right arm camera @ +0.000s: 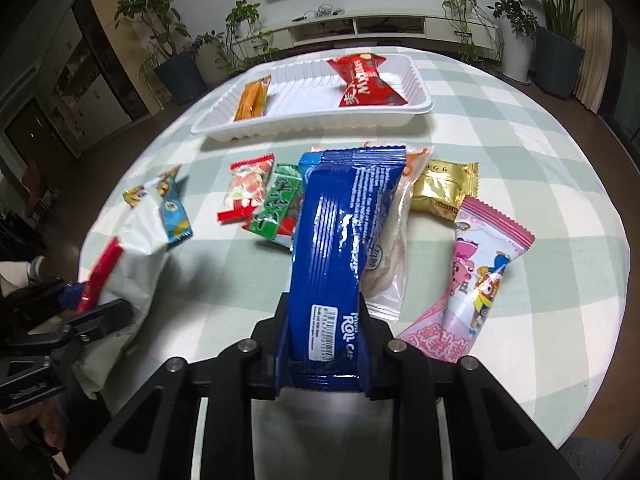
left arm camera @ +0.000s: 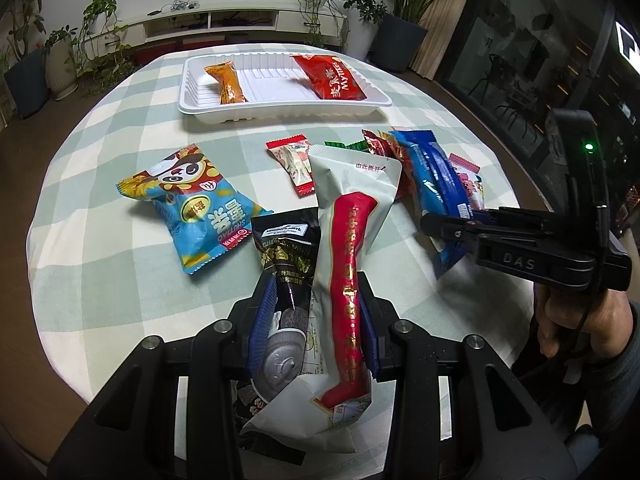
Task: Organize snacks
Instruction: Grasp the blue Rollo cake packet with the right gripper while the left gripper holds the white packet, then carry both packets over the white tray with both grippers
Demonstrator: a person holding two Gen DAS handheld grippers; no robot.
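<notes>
- Snacks in the white tray: two, an orange packet and a red packet.
- Your left fingers grip two packets, white-and-red and black.
- Your right fingers clamp one blue roll-cake packet above the desk.

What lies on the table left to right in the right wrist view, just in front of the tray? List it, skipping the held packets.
Blue panda packet → red-and-white candy → green packet → gold packet → pink cartoon packet. The clear-wrapped pastry is left out: the held blue packet overlaps it.
</notes>
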